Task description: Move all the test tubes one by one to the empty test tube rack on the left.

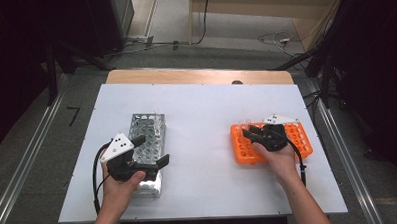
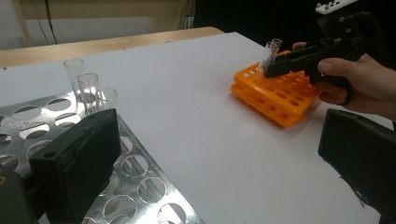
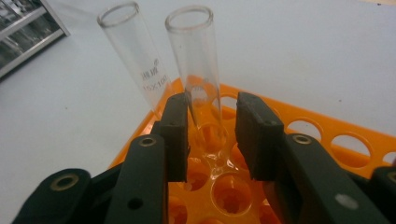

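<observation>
A glass tube (image 3: 198,79) stands in the orange rack (image 3: 327,128) between the right gripper's (image 3: 212,135) parted jaws, untouched. The left gripper (image 1: 150,151) hovers released over the metal rack (image 1: 147,129).

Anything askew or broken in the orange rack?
Nothing broken or spilled. The two glass tubes in the orange rack lean rather than stand upright; one sits between the open jaws of the right gripper, not yet clamped.

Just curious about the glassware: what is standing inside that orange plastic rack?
Two clear glass test tubes stand in the orange plastic rack, one between the open right tongs. Its other holes look empty; the hand covers some.
</observation>
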